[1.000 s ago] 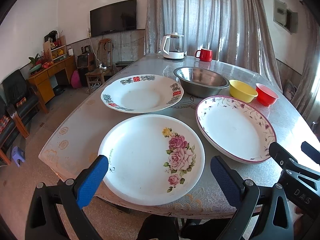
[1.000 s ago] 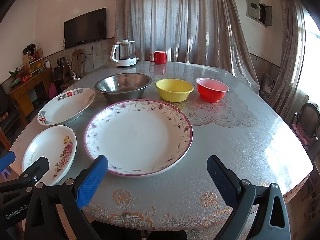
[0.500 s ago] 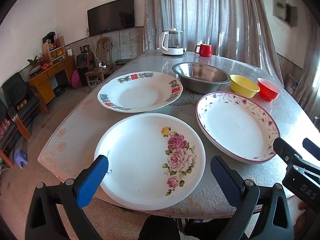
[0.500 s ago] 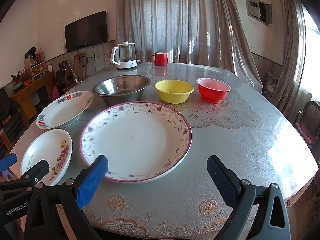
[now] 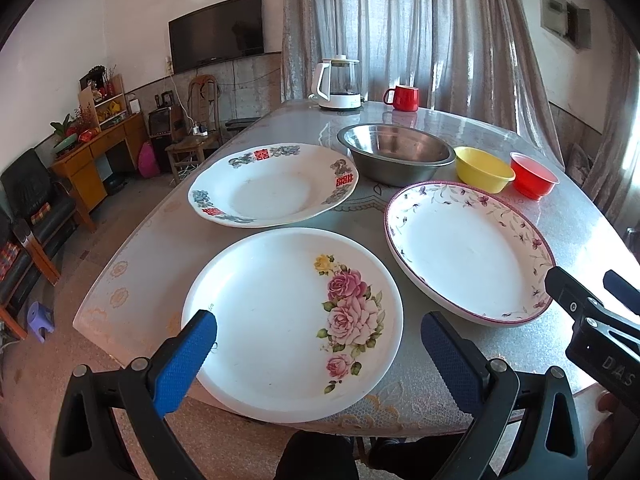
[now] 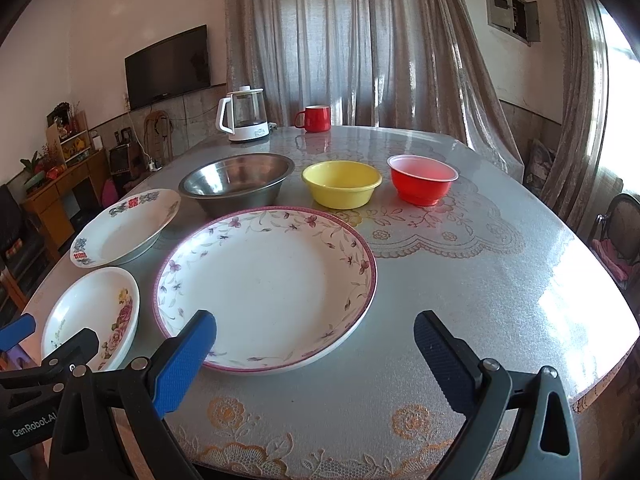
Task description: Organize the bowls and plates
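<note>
Left gripper (image 5: 319, 344) spread wide, blue-padded fingers (image 5: 185, 360) poised just off the table's near edge, framing the white round plate with pink roses (image 5: 280, 320); nothing held. Right gripper (image 6: 315, 344) likewise gaping and empty, hovering low over the near edge of the large white plate with a purple floral rim (image 6: 266, 286), left finger overlapping that rim in view; contact impossible to judge.

All on a round table under a shiny lace-patterned cover (image 6: 480, 280): rose plate at the near left edge, slightly overhanging it in the left view; purple-rimmed plate just beside it to the right, a narrow gap between. Behind the rose plate, a white scalloped plate with red characters and blue-grey motifs (image 5: 274, 184). Further back, in a row from left to right: a stainless steel bowl (image 6: 236, 180), a yellow plastic bowl (image 6: 341, 184), a red plastic bowl with a pale rim (image 6: 422, 179), each near the next but apart. At the far side, a white-and-glass electric kettle (image 6: 243, 115) and a red mug (image 6: 315, 118).
</note>
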{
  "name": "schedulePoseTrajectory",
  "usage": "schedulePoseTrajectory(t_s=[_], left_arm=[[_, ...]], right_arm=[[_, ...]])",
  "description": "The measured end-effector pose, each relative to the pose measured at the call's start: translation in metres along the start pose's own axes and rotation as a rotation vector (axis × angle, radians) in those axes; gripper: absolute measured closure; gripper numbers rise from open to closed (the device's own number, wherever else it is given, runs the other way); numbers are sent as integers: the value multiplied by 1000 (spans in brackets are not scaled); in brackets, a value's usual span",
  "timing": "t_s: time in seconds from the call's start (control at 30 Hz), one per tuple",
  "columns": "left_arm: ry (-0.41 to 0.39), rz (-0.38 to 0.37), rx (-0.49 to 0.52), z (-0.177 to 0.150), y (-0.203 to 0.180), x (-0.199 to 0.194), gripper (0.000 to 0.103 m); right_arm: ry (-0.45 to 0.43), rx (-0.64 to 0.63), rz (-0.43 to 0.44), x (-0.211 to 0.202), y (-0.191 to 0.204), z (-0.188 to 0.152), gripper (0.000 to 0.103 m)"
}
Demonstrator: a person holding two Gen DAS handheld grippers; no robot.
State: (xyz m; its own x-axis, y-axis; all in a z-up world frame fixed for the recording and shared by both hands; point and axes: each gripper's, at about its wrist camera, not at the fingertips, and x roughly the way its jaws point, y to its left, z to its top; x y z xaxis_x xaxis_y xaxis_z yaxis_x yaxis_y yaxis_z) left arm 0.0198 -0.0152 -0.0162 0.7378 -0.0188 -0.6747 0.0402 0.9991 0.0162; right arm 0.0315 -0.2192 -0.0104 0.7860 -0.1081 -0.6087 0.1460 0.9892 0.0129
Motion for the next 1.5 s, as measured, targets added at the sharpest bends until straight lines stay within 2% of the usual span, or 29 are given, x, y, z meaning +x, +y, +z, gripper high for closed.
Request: schedulePoseTrajectory(t_s=[1.03,1.13,1.3,1.43,1.5], left_arm=[[25,-11,8,2,-1,9,0],[47,-60,-4,3,2,13,0],[95,-209,-90,9,15,19,0],[80,-269,-104,22,21,20,0],[83,-315,-95,31,21,23,0]], right_arm=[[15,8,-2,7,-3,3,2],[23,16,-2,10,-5,2,2],[32,18,-2,13,-9,3,2],[56,27,26,18,-15,6,11],[66,50,31,22,-22,9,12]])
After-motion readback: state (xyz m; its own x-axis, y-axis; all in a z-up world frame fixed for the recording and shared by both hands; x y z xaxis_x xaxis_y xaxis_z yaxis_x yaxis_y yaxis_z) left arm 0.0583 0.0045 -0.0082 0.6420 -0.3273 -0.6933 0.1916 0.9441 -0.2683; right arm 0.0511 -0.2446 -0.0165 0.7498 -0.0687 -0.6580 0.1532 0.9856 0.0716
